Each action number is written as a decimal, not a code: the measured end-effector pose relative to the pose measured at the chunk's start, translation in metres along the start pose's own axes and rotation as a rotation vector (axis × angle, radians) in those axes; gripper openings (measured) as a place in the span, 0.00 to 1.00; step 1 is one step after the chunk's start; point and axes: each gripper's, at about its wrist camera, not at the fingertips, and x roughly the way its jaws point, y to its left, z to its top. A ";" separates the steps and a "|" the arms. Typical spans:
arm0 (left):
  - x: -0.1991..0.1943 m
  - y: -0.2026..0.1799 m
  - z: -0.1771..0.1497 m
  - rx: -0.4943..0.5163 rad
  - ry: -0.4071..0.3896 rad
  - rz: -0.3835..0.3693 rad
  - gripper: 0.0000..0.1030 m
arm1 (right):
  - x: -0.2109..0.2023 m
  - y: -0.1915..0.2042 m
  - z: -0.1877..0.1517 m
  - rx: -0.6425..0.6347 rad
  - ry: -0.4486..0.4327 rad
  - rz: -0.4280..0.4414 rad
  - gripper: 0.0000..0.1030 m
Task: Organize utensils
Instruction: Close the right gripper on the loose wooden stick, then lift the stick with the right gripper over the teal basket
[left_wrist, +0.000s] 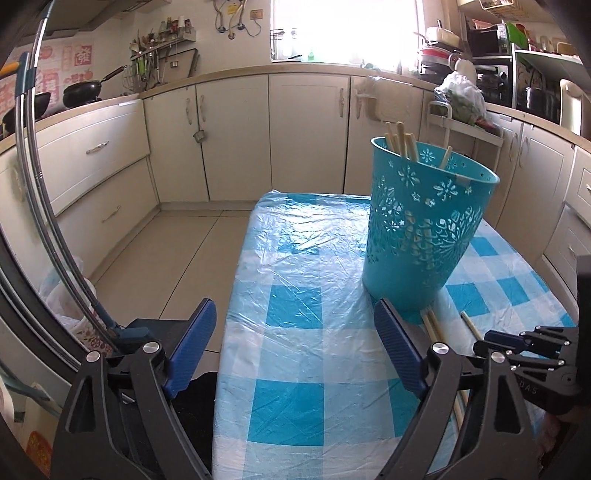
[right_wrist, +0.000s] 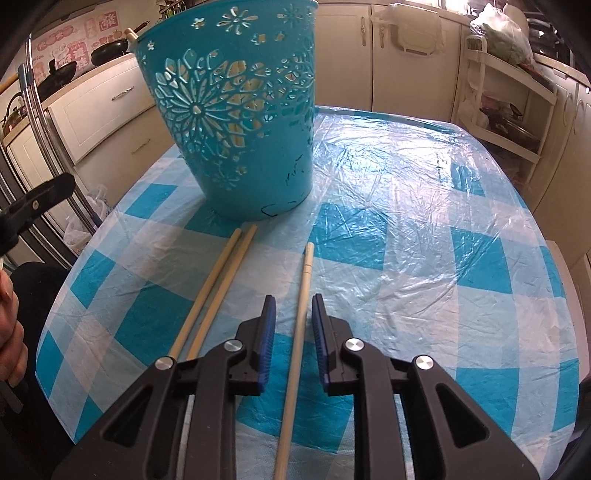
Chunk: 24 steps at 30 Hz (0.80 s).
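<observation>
A teal cut-out basket (left_wrist: 424, 225) stands on the blue-checked table (left_wrist: 295, 332) and holds several wooden chopsticks (left_wrist: 400, 142). It also shows in the right wrist view (right_wrist: 236, 110). My left gripper (left_wrist: 295, 321) is wide open and empty, left of the basket. My right gripper (right_wrist: 293, 306) is partly open, its blue pads (right_wrist: 267, 325) on either side of a single chopstick (right_wrist: 301, 295) lying on the table, not clamped on it. A pair of chopsticks (right_wrist: 218, 284) lies to its left, also seen in the left wrist view (left_wrist: 434, 328).
Kitchen cabinets (left_wrist: 236, 136) and counters ring the table. A white trolley shelf (right_wrist: 506, 99) stands beyond the table's far right corner. A metal pole (left_wrist: 40, 184) leans at the left. Floor lies left of the table edge.
</observation>
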 end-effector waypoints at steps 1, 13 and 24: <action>0.000 -0.001 -0.001 0.005 0.001 -0.002 0.82 | 0.000 0.001 0.001 0.001 0.001 -0.001 0.19; 0.007 -0.006 -0.007 0.022 0.024 -0.013 0.83 | 0.000 -0.001 0.002 -0.034 0.020 -0.034 0.10; 0.011 -0.008 -0.010 0.020 0.036 -0.022 0.83 | -0.037 -0.024 0.013 0.109 -0.073 0.083 0.06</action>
